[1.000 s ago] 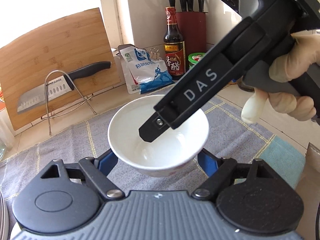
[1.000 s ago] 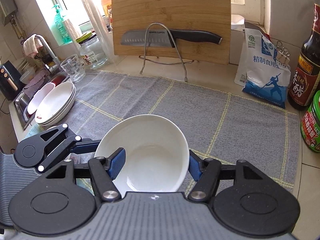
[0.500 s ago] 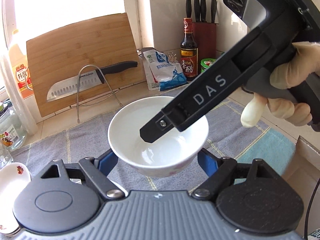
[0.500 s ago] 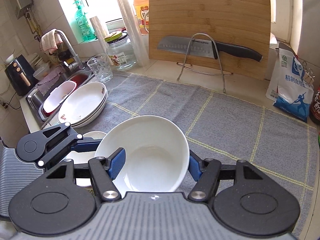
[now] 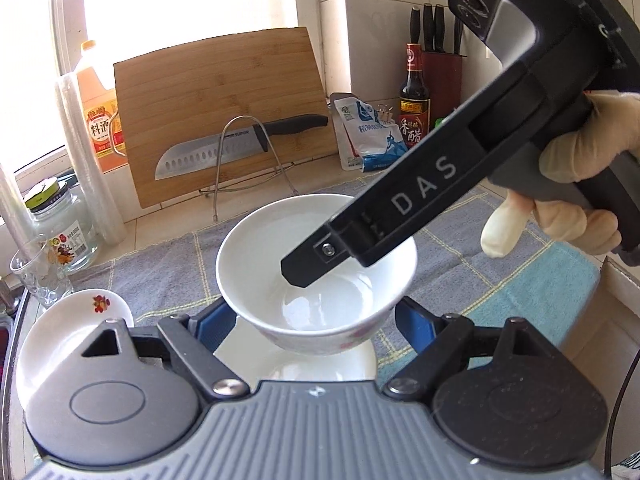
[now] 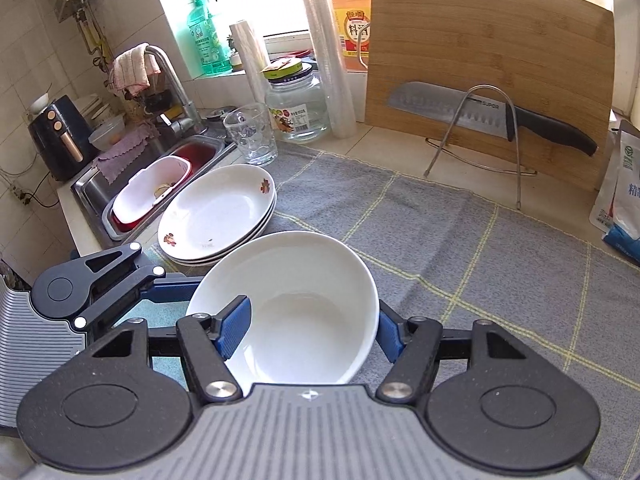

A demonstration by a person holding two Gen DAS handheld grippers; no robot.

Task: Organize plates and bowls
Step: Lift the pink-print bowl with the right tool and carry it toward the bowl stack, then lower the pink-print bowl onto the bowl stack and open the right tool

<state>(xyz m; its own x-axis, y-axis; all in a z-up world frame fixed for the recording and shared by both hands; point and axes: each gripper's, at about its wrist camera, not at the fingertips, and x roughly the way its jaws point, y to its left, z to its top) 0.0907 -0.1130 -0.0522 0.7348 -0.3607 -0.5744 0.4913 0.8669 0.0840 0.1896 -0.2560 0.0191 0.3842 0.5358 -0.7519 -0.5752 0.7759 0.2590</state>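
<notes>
The white bowl (image 6: 304, 304), aloft over the grey cloth (image 6: 460, 248) near the plate stack (image 6: 216, 212), is clamped by both grippers' jaws, so lower it level before either pair lets go.

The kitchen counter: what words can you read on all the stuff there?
"DAS": on the right tongs, along the black arm.
"SUPOR": on the knife blade.
"料酒": on the orange bottle.
"香醋": on the dark bottle.
White bag: Chinese print, too blurred.
Glass jar label: too small.
Green soap bottle: too blurred.
</notes>
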